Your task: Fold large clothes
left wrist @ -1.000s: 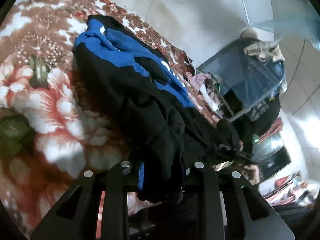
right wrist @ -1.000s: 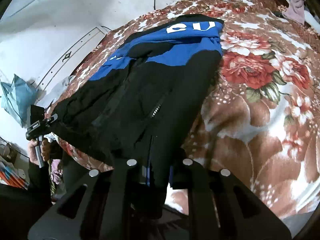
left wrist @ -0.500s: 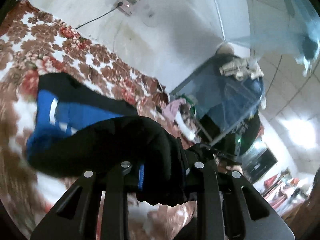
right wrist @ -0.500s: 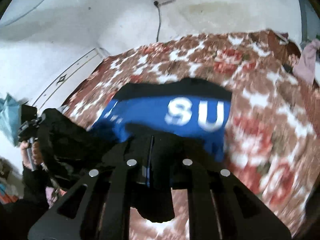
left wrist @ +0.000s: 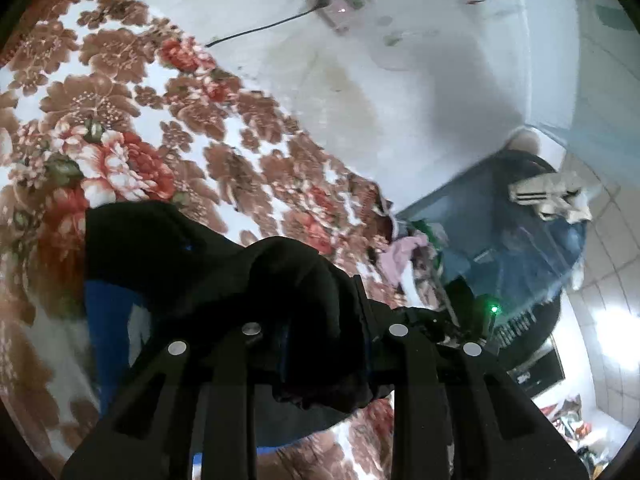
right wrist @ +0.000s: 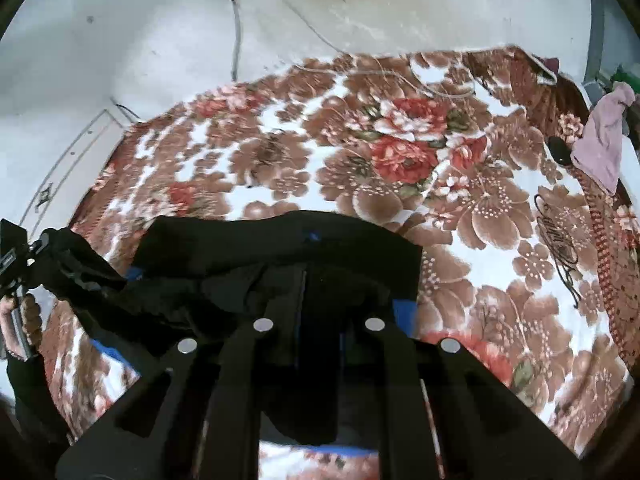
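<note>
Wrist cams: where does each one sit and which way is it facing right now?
Left wrist: rides the left tongs, looking along them over the floral blanket toward the wall; fingers grip the black jacket.
Right wrist: rides the right tongs, facing blanket and wall; the person's left hand shows at the left edge.
Shared: jacket, blanket, wall socket, pink cloth.

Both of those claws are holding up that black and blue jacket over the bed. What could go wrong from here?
The jacket is bunched thick in the left gripper and the right gripper, so a hem could slip out.

It sags unevenly toward the flowered blanket, so the fold may land crooked.
</note>
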